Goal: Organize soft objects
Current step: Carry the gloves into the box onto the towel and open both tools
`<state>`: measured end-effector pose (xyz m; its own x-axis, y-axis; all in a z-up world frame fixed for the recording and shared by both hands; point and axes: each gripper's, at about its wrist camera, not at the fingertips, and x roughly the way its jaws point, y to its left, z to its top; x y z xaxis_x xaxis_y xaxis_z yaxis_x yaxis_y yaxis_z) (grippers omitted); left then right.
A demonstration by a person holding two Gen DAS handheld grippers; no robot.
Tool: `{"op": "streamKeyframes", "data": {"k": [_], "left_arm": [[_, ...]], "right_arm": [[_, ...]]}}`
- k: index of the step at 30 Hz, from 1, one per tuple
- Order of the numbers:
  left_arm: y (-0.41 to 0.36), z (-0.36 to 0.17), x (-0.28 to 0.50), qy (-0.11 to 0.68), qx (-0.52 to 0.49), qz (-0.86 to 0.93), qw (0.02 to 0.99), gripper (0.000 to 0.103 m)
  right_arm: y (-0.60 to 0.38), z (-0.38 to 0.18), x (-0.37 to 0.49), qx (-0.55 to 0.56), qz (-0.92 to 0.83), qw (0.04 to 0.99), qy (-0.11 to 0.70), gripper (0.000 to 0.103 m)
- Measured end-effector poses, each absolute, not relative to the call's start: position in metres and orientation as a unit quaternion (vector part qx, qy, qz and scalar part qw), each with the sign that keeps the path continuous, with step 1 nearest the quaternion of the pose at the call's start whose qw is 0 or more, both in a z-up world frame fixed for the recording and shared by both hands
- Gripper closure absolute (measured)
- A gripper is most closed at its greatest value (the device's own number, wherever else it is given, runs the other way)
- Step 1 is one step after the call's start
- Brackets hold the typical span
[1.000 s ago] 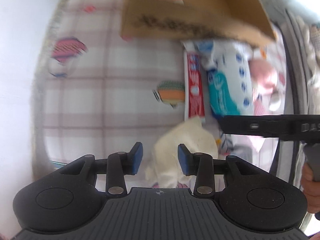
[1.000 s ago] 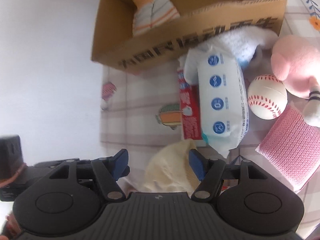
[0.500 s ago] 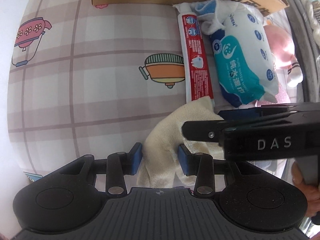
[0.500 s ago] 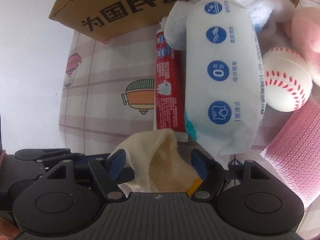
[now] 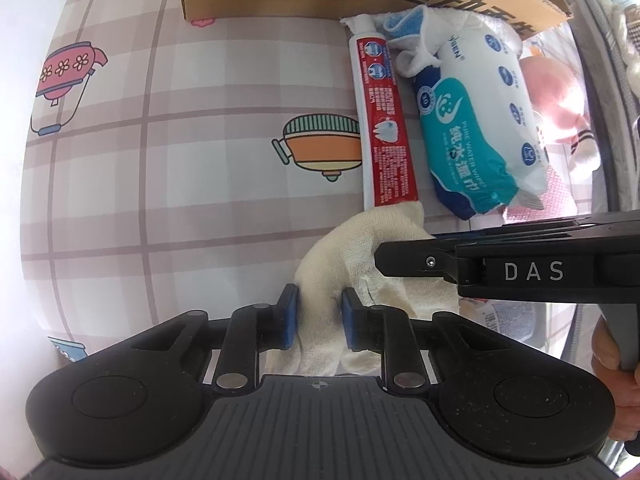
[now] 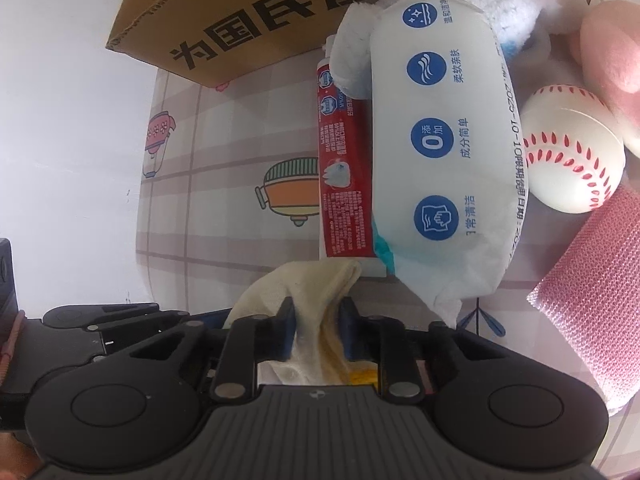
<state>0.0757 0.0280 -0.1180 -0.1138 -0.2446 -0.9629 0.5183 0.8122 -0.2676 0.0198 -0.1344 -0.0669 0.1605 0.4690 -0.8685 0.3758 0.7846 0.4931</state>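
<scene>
left view: left gripper (image 5: 319, 322) has just closed on the cream cloth (image 5: 360, 248) lying on the table (image 5: 160, 160), right gripper's (image 5: 412, 259) side alongside, below toothpaste (image 5: 384, 120) and wipes (image 5: 476, 128). right view: right gripper (image 6: 319, 330), also just closed, clamps that cloth (image 6: 308, 292); only here show the baseball (image 6: 572, 160) and pink sponge (image 6: 592, 304).

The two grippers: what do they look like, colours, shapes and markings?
Both the left gripper and right gripper are matte black plastic with ribbed bodies, round side discs, silver pivot screws and blue finger pads. The right one's side, in the left wrist view, bears white letters "DAS".
</scene>
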Motion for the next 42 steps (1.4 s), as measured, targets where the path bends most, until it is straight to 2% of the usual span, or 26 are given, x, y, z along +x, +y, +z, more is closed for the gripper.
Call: {"op": "streamKeyframes", "data": {"k": [6, 11, 21, 26, 32, 39, 42], "left_arm": [[0.028, -0.102, 0.076, 0.688, 0.09, -0.288, 0.66, 0.087], [0.042, -0.066, 0.088, 0.673, 0.082, -0.29, 0.676, 0.088], [0.04, 0.064, 0.16, 0.562, 0.053, -0.298, 0.769, 0.088], [0.003, 0.085, 0.211, 0.51, 0.048, -0.307, 0.802, 0.088], [-0.037, 0.048, 0.259, 0.529, 0.05, -0.296, 0.794, 0.087], [-0.06, -0.022, 0.273, 0.593, 0.115, -0.272, 0.749, 0.085], [-0.057, -0.036, 0.272, 0.609, 0.132, -0.263, 0.737, 0.08]], "right_arm": [[-0.133, -0.049, 0.017, 0.344, 0.043, 0.69, 0.636, 0.085], [-0.13, -0.015, 0.025, 0.361, 0.062, 0.7, 0.613, 0.086], [-0.161, 0.089, 0.088, 0.399, 0.109, 0.767, 0.49, 0.086], [-0.196, 0.11, 0.139, 0.394, 0.109, 0.796, 0.446, 0.086], [-0.228, 0.074, 0.194, 0.367, 0.093, 0.797, 0.47, 0.086], [-0.236, -0.021, 0.23, 0.399, 0.102, 0.711, 0.569, 0.086], [-0.229, -0.049, 0.235, 0.392, 0.11, 0.68, 0.609, 0.086]]}}
